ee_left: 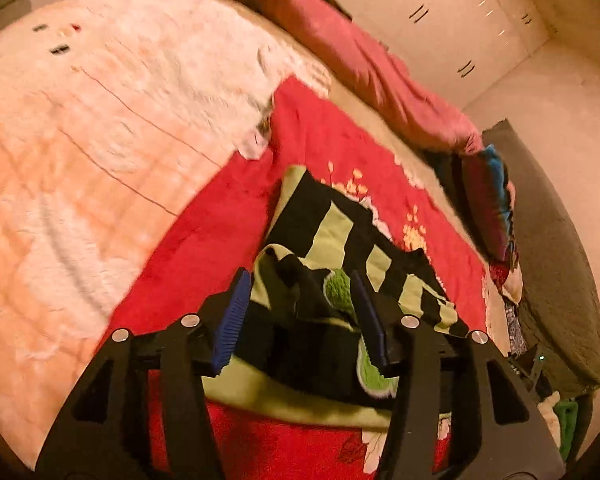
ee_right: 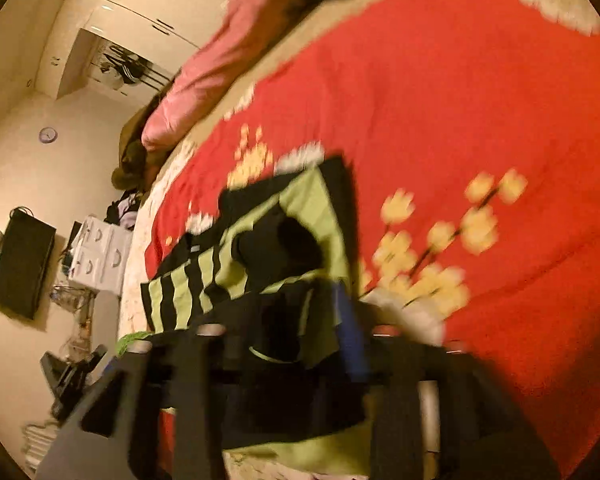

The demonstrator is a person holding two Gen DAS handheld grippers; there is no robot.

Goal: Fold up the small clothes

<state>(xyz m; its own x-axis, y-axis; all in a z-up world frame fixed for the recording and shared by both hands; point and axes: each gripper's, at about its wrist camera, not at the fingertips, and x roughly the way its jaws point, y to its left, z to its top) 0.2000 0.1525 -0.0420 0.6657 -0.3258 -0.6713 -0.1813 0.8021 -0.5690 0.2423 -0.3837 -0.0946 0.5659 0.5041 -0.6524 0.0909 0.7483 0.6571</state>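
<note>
A small black and light-green striped garment (ee_left: 332, 240) lies bunched on a red blanket with yellow flowers (ee_left: 228, 220). A fuzzy green patch (ee_left: 338, 290) shows on it. My left gripper (ee_left: 300, 282) is low over the garment's near end; its blue pads (ee_left: 232, 320) stand apart with cloth lying loose between them. In the right wrist view the same garment (ee_right: 260, 240) lies on the red blanket (ee_right: 460, 100). My right gripper (ee_right: 276, 316) is blurred, its jaws apart over the near folded edge, one blue pad (ee_right: 352, 340) showing beside the cloth.
A fluffy white-peach blanket (ee_left: 80, 140) covers the bed's left part. A pink duvet (ee_left: 360, 60) runs along the far side, with a pile of clothes (ee_left: 496, 208) and a grey cover (ee_left: 552, 260) beyond. White wardrobes (ee_left: 460, 12) stand behind. White drawers (ee_right: 100, 256) stand beside the bed.
</note>
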